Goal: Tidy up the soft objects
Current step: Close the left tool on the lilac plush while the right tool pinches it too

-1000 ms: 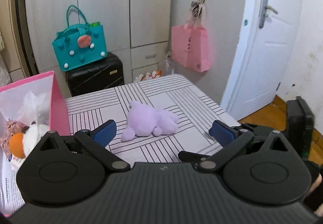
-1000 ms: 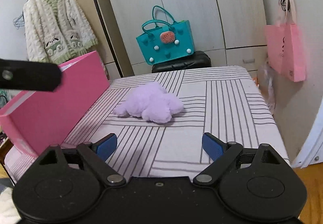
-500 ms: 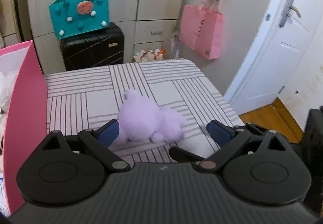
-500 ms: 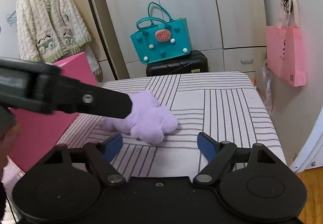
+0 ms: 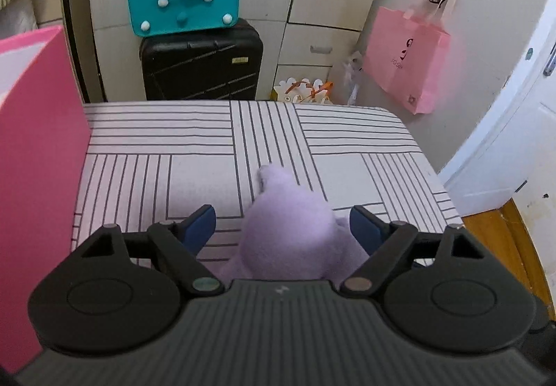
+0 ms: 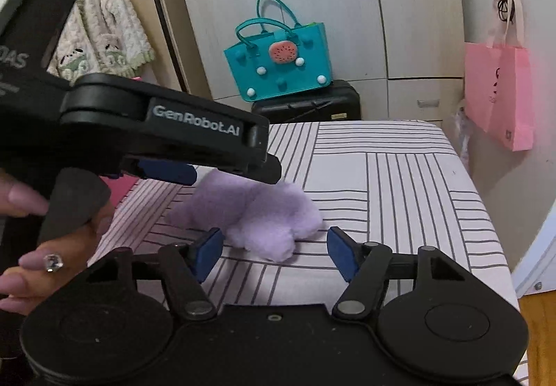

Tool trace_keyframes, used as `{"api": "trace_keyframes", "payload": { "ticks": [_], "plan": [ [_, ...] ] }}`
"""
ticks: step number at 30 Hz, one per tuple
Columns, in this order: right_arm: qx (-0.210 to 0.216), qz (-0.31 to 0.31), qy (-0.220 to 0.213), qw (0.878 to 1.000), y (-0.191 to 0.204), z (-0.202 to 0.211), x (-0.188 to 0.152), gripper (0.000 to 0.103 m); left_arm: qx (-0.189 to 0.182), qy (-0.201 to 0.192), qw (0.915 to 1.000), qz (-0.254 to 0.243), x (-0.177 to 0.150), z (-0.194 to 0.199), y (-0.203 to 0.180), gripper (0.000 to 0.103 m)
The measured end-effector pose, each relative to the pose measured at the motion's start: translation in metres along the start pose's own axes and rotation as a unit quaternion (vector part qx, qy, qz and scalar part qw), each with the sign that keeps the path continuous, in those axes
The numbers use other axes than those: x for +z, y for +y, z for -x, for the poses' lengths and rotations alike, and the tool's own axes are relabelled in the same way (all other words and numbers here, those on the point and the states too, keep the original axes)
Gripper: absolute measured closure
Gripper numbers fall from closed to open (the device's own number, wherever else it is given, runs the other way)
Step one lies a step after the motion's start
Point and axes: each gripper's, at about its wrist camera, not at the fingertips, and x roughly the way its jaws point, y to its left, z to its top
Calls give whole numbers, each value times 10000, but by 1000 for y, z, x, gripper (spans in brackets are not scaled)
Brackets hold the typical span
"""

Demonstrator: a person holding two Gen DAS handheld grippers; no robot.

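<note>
**Mia:** While the purple plush toy [image 5: 290,229] lay flat on the striped bed [image 5: 347,142], why was the left hand-held gripper [image 5: 283,220] sitting right over it?

**Ben:** I think it was getting ready to pick it up. Its two blue pads stood one on each side of the toy. They had just been closing in. The right pad was at the toy's edge, but the left pad had a gap, so the toy was not squeezed yet. That hand-held gripper was not holding anything.

**Mia:** And the right hand-held gripper [image 6: 274,250]?

**Ben:** It was low, just in front of the toy. Its pads had just been closing too, but nothing was between them. They were apart and empty. Maybe it was there to help, or just to wait.

**Mia:** Why was the pink box [image 5: 38,160] so near?

**Ben:** It stood at the left side of the bed. I guess the soft toys go in there, so the trip would be short.

**Mia:** What did each camera show that the other did not?

**Ben:** The left camera showed the toy between the pads and the tall pink wall of the box. The right camera showed the left hand-held gripper from the side, hanging over the toy, and the person's fingers [image 6: 38,264] on its handle. It also showed a fluffy cardigan [image 6: 104,34] hanging up.
</note>
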Motion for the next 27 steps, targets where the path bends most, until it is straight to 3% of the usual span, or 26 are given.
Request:
{"api": "trace_keyframes", "payload": {
  "ticks": [4,8,21,27],
  "plan": [
    [54,29,97,9999,1,-2,0,54,-69,30,9999,109,-5,-3,3,26],
    [229,-38,127,9997,-3,-3,-1,64,-400,53,9985,370,-9,-3,9,45],
    [105,284,72,9995,7,-4,-1,65,-434,-214,9981,373,-21,7,9,52],
    [143,90,-65,9998,3,11,-4,64,-604,-251,9973,332,-27,21,6,53]
  ]
}}
